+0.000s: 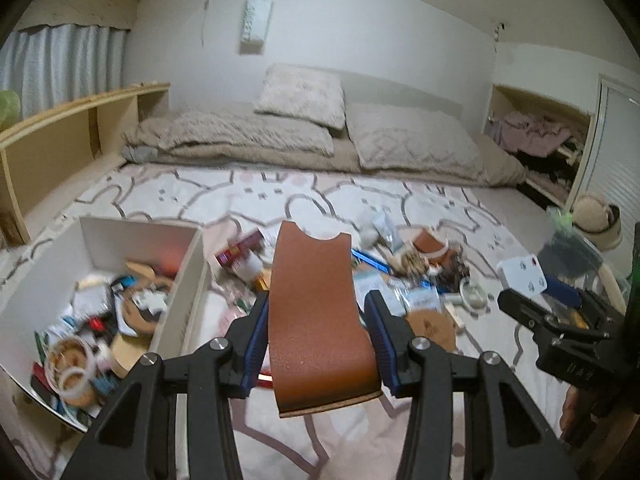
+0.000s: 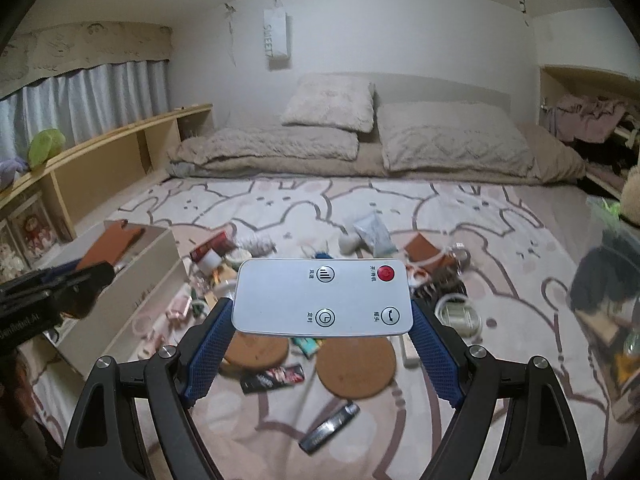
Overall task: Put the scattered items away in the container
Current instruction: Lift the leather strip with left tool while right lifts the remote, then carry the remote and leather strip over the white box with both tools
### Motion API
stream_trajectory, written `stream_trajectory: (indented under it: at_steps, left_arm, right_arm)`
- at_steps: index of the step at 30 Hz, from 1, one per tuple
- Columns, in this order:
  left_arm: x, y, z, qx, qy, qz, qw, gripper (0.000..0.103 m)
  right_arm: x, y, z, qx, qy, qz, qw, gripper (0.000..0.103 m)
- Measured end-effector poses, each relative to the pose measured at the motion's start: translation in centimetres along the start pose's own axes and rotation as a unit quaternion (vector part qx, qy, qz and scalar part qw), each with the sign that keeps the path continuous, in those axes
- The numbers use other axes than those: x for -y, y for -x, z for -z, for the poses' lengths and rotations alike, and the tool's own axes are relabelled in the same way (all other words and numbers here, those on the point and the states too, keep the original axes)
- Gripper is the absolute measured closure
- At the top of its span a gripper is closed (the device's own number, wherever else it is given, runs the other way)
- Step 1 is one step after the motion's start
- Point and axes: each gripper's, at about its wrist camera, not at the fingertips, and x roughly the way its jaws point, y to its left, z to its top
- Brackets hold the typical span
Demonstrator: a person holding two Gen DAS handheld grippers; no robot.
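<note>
My left gripper (image 1: 318, 320) is shut on a curved brown leather piece (image 1: 316, 312) with a notched far end, held above the bed just right of the white box (image 1: 182, 272), which holds several small items. My right gripper (image 2: 322, 320) is shut on a flat white remote control (image 2: 322, 298) with a red button, held above the scattered pile (image 2: 360, 280). In the right wrist view the left gripper (image 2: 86, 276) and its brown piece (image 2: 112, 246) hover by the box (image 2: 156, 264). In the left wrist view the right gripper (image 1: 560, 312) holds the remote (image 1: 522, 274).
Two round cork coasters (image 2: 354, 366), a black wrapper (image 2: 272, 378), a dark tube (image 2: 330, 426), a tape roll (image 2: 458, 312) and other small items lie on the patterned bedsheet. Pillows and folded bedding (image 2: 360, 136) lie at the far end. A wooden shelf (image 2: 112, 152) runs along the left.
</note>
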Motion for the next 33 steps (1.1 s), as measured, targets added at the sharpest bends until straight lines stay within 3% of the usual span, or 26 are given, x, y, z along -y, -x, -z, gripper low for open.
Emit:
stream_trajectory:
  at_steps: [7,17,33]
  left_arm:
    - [-2.3,1.4,-2.6,0.034,0.004,-0.015,0.9993,0.057]
    - [-6.3,2.1,-4.0,0.051,0.005,-0.041,0.9978,0.057]
    - [-14.9,3.0,-3.0,0.056,0.054,-0.091,0.9929,0.057]
  right_arm:
    - [-2.5,0.0,-2.5,0.021,0.015,-0.021,0.999,0.017]
    - [-5.6,-1.2,-4.8,0.029,0.014,-0.062,0.998,0.017]
    - [-11.6,-3.5,-6.2,0.016,0.045,-0.124,0.991,0.017]
